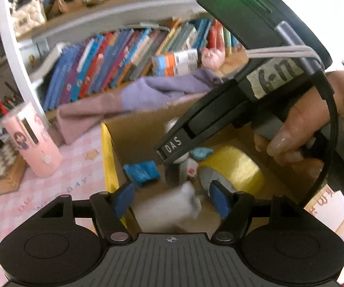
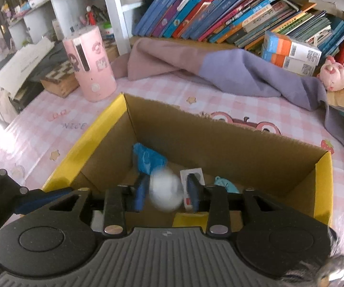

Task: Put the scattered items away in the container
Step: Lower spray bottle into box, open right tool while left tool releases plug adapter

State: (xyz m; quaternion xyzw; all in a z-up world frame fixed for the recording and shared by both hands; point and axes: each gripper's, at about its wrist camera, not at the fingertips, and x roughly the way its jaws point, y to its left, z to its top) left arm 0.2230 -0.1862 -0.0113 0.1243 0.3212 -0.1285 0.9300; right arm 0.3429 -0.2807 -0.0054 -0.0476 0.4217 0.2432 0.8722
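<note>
1. I am holding my right tongs [image 2: 166, 188] tilted down over the open cardboard box [image 2: 219, 141], which stands out on the counter [image 2: 160, 91], away from the books at its back edge.
2. The tongs are standing slightly apart. The white ball [image 2: 166, 191] is sitting blurred between the pads and neither pad seems to be pressing it, so I judge it is dropping free.
3. I am keeping the tips well inside the box walls so the ball is landing on the floor of the box, beside the blue packet [image 2: 148, 157] and the yellow tape roll [image 1: 234, 167], not bouncing off the rim.
4. My left tongs [image 1: 172, 198] are hanging open and empty at the near wall, and I am keeping them clear of the drop.
</note>
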